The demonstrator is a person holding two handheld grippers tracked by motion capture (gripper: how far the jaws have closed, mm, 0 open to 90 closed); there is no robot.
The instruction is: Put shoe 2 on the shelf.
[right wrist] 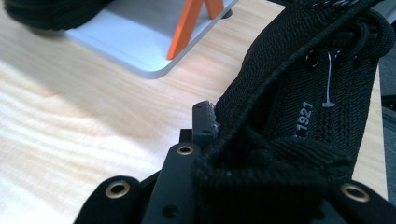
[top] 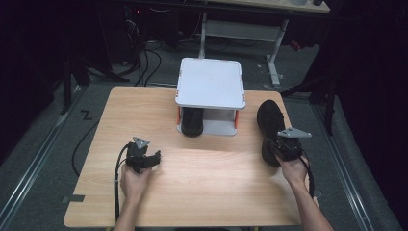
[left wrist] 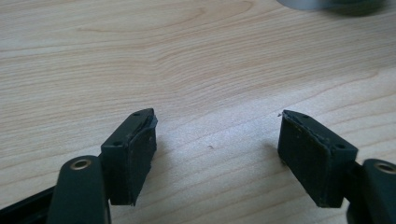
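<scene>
Right gripper view: right gripper (right wrist: 205, 140) pinches black knit shoe (right wrist: 299, 107) by its soft collar (light, floppy); left gripper (left wrist: 217, 149) gapes empty.

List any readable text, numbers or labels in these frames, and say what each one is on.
"1921": white digits printed on the knit side of the black shoe clamped in the right gripper, just below a thin plastic tag pin.
No other text shows on the rack, the table or the left gripper.

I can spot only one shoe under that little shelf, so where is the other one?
In the high view, the other black shoe lies at the table's right edge, right of the white shelf, gripped at its collar by the right claw.
</scene>
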